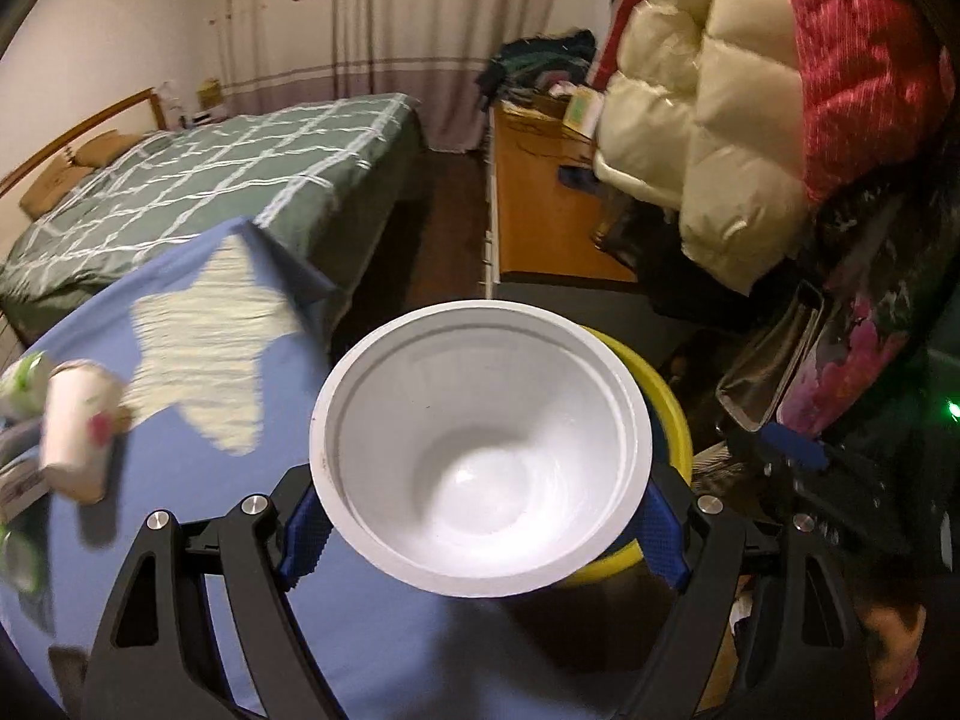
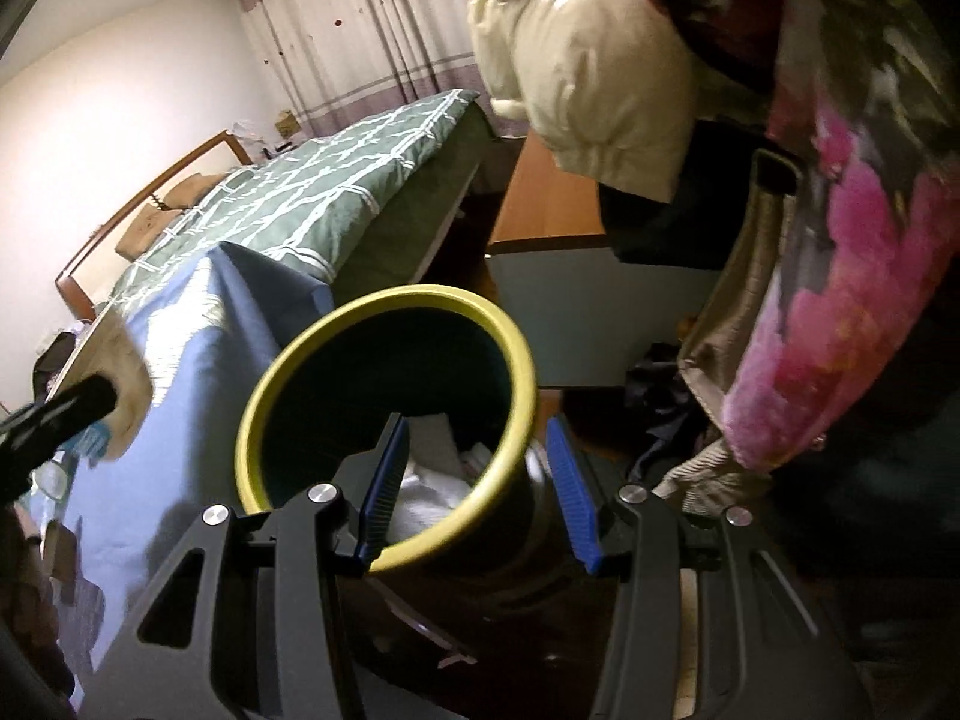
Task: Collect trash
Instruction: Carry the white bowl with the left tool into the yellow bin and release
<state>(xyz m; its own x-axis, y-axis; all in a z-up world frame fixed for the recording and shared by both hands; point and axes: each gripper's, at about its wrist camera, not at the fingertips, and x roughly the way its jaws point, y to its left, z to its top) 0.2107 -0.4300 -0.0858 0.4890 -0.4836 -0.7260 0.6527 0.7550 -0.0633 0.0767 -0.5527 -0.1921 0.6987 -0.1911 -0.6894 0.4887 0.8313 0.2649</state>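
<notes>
My left gripper (image 1: 480, 531) is shut on a white plastic bowl (image 1: 480, 444), held tilted with its empty inside facing the camera, above the blue tablecloth's right edge. Behind the bowl shows the yellow rim of the trash bin (image 1: 666, 396). In the right wrist view, my right gripper (image 2: 480, 492) straddles the bin's near wall: one blue finger (image 2: 384, 486) is inside the bin, the other outside the yellow rim (image 2: 384, 312). White crumpled trash (image 2: 432, 480) lies inside the dark bin. A white paper cup (image 1: 75, 432) lies on the cloth at the left.
The table has a blue cloth with a cream star (image 1: 210, 336). A green checked bed (image 1: 198, 180) lies beyond. A wooden desk (image 1: 540, 204) stands at back right. Puffy cream and red jackets (image 1: 720, 120) and a floral garment (image 2: 840, 276) hang close on the right.
</notes>
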